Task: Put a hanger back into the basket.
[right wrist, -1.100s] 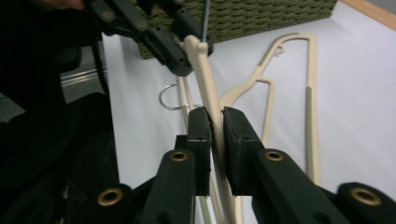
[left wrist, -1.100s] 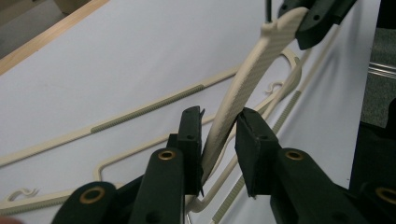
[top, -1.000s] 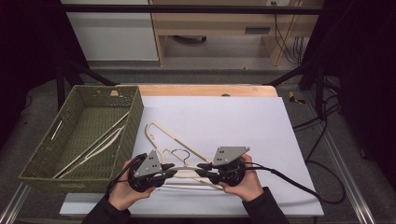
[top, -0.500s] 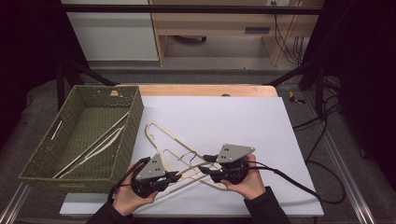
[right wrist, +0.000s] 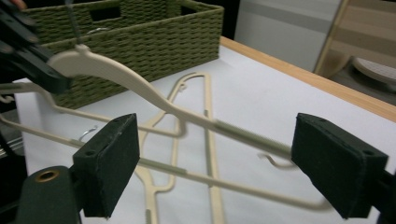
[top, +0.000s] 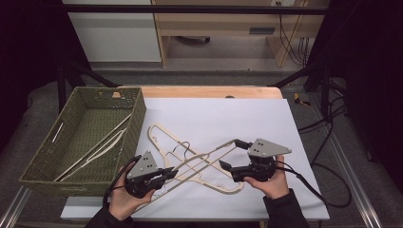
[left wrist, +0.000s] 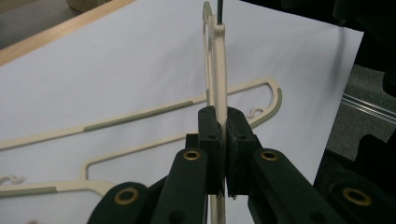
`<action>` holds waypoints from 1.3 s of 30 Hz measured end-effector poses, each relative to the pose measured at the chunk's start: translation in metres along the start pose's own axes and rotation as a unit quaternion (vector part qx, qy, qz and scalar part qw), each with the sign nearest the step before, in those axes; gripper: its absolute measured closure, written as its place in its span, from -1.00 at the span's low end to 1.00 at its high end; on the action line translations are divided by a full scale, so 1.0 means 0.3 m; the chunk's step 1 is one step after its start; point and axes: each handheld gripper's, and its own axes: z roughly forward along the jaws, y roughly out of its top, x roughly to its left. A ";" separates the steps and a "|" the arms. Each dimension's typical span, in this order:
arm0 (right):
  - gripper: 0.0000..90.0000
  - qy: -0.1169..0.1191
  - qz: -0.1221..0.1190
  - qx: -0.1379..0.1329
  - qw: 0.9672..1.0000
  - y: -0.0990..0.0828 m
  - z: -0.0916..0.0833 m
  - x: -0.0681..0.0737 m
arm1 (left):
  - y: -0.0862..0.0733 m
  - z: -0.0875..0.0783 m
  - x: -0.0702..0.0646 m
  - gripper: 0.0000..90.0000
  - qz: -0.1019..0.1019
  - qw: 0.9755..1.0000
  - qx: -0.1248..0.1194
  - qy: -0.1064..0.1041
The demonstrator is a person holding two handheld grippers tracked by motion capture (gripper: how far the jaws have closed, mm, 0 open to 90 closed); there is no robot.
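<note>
Near the front edge of the desk [top: 304, 123], the left gripper [top: 159, 178] had its fingers [left wrist: 211, 135] pinching the top bar of a cream hanger [top: 204, 159], close to where the wire hook rose from it. That hanger was lifted at a slant off the white desk, running from the left gripper toward the right gripper [top: 234, 154]. The right gripper's fingers [right wrist: 109, 163] had just been opening and stood spread wide, with the far arm of the hanger passing between them, touched by neither pad. A second hanger [top: 164, 137] lay flat on the desk beneath, crossing under the raised one. Along the left edge of the desk stood a green woven basket [top: 135, 118] with more hangers [top: 95, 149] lying inside it.
</note>
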 end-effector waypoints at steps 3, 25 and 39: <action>-0.71 -0.015 0.016 -0.005 1.000 -0.014 -0.020 -0.029 | 0.016 -0.032 0.005 0.92 -0.009 1.000 -0.015 0.001; -0.80 -0.072 0.061 -0.028 0.995 -0.098 -0.164 -0.132 | 0.211 -0.348 0.172 0.92 0.024 0.996 -0.060 0.065; -0.85 -0.084 0.068 -0.031 0.994 -0.108 -0.184 -0.151 | 0.150 -0.436 0.398 0.92 0.013 0.991 -0.033 0.126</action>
